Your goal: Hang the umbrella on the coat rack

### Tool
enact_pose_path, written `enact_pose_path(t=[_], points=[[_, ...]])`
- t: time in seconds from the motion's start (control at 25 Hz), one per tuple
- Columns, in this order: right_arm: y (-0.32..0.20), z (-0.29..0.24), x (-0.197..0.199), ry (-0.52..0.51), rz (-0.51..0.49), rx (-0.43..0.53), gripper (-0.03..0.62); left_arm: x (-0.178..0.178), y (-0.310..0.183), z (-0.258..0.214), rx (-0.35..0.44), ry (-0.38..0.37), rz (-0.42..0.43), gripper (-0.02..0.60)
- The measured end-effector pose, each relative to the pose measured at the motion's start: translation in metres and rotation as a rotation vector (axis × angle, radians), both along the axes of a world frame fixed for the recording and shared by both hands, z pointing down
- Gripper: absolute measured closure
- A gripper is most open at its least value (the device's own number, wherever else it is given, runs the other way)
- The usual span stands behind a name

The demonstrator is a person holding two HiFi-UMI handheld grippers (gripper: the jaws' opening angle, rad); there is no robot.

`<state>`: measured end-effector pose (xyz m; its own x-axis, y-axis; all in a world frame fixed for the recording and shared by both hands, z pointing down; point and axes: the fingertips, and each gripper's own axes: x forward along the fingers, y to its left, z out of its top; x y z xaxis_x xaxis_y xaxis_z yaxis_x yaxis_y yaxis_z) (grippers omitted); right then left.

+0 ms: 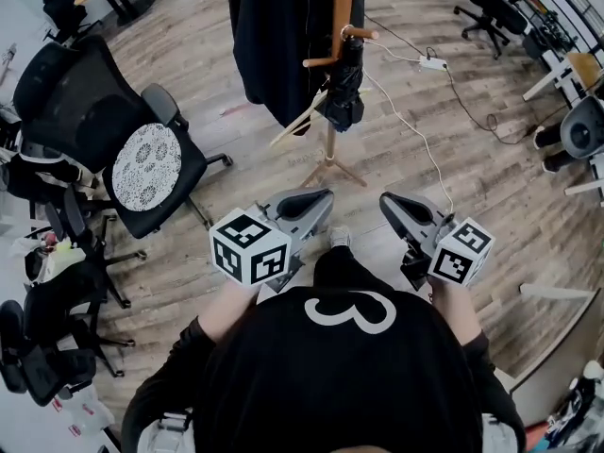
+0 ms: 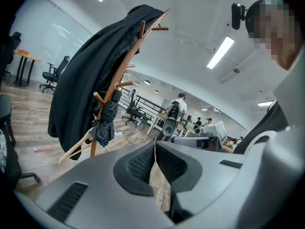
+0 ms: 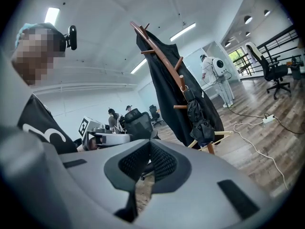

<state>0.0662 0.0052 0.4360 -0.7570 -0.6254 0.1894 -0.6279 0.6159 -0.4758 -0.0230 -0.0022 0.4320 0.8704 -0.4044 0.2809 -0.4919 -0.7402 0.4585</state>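
The folded black umbrella [image 1: 344,88] hangs from a peg of the wooden coat rack [image 1: 342,17], beside a black coat [image 1: 274,36]. Both grippers are held close to my chest, well short of the rack and apart from the umbrella. My left gripper [image 1: 319,198] is shut with nothing between its pads. My right gripper [image 1: 389,202] is shut and empty too. In the left gripper view the umbrella [image 2: 106,123] hangs at the left beyond the gripper [image 2: 155,144]. In the right gripper view the umbrella [image 3: 199,120] hangs at the right of the rack [image 3: 164,61], past the gripper [image 3: 150,144].
A black office chair [image 1: 104,130] with a patterned round cushion [image 1: 146,166] stands left of the rack. A wooden hanger [image 1: 300,119] dangles under the coat. A white cable and power strip [image 1: 432,62] lie on the wood floor at the right. More chairs and desks line both sides.
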Motion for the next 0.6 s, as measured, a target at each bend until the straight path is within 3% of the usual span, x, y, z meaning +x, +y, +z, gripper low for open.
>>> enact_pose_path(t=[0.28,0.48,0.6], points=[[0.004,0.002,-0.004,0.006,-0.007,-0.007,0.568,-0.005,0.002,0.000,0.003,0.004,-0.009,0.560],[0.001,-0.009,-0.009,-0.106,-0.019,-0.030,0.568,-0.009,0.003,-0.002,0.016,-0.002,-0.013,0.560],[-0.003,-0.012,-0.012,-0.100,-0.016,-0.016,0.568,-0.012,0.001,-0.003,0.017,0.001,-0.017,0.560]])
